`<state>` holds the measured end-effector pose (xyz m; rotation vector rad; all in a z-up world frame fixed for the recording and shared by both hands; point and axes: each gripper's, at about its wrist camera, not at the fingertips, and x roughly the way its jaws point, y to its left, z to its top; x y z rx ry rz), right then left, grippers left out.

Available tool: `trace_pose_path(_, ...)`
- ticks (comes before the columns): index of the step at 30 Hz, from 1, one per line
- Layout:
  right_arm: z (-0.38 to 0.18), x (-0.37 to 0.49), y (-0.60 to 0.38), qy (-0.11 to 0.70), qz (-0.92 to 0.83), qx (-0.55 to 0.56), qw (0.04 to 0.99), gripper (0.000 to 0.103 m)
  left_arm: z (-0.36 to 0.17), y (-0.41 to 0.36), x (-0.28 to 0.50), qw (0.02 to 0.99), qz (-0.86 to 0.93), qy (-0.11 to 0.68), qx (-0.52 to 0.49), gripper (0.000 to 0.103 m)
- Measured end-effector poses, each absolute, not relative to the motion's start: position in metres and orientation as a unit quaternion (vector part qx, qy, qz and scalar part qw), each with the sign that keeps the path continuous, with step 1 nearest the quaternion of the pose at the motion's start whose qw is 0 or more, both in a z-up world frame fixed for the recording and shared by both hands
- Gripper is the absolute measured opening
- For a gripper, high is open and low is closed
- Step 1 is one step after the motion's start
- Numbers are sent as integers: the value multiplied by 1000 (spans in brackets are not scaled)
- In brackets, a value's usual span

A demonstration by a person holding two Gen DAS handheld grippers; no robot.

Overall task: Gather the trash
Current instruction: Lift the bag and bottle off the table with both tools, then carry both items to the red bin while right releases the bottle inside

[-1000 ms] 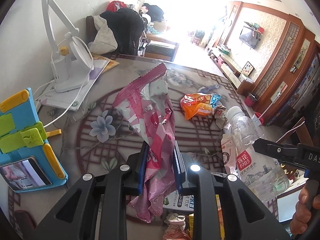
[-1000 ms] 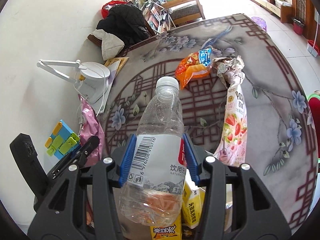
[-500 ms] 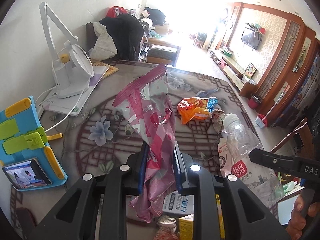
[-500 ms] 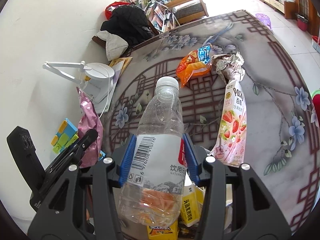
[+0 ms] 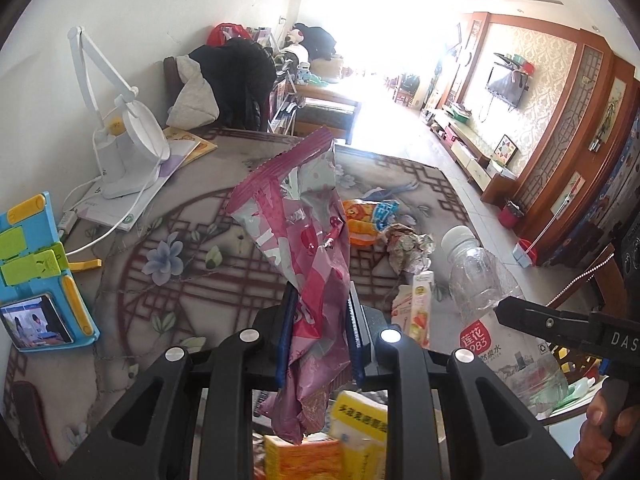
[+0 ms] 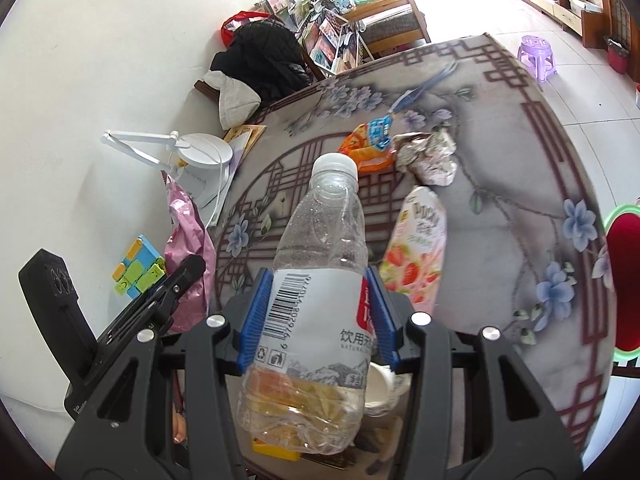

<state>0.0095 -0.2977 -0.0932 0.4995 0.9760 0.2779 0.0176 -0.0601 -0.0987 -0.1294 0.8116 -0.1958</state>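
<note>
My left gripper is shut on a crumpled pink snack wrapper and holds it above the patterned table. My right gripper is shut on an empty clear plastic bottle with a white cap, held above the table's near edge. The bottle also shows in the left wrist view, and the wrapper in the right wrist view. On the table lie an orange snack bag, a crumpled foil wrapper and a strawberry Pocky pack. Yellow cartons lie below my grippers.
A white desk lamp stands on papers at the table's left. A blue and green phone stand with a phone is at the near left. A chair with dark clothes is behind the table. A purple stool stands on the floor.
Both grippers have drawn back and up from the table with their loads still held. More of the far room and the cartons below now show.
</note>
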Motion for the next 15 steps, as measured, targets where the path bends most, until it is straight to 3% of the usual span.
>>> trace_pose_path(15, -114, -18, -420, 466, 83, 278, 836, 46, -95, -176, 12, 900, -149, 407, -29, 21)
